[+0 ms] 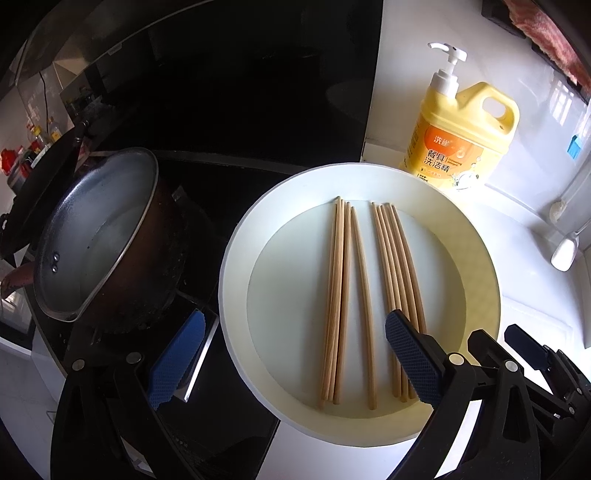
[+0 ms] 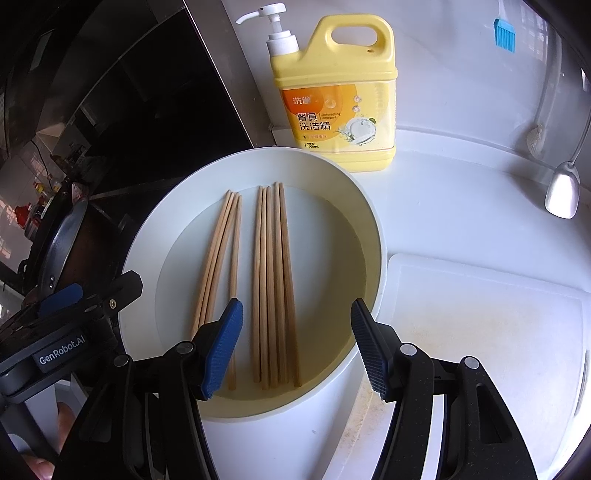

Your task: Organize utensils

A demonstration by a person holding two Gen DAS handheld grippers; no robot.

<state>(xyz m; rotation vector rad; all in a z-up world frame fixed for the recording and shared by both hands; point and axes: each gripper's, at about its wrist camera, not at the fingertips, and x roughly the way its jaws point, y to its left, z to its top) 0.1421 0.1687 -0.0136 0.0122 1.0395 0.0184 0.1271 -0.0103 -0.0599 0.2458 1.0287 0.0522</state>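
Several wooden chopsticks lie in a round white basin, sorted into a left bundle and a right bundle. My left gripper is wide open. Its left pad hangs outside the basin over the stove, and its right pad covers the near ends of the right bundle. My right gripper is open above the near end of the right bundle, with one blue pad on either side and neither pressing the sticks.
A dark pot with water sits on the black stove left of the basin. A yellow dish-soap bottle stands behind it. To the right lie a white cutting board, a metal ladle and a blue brush.
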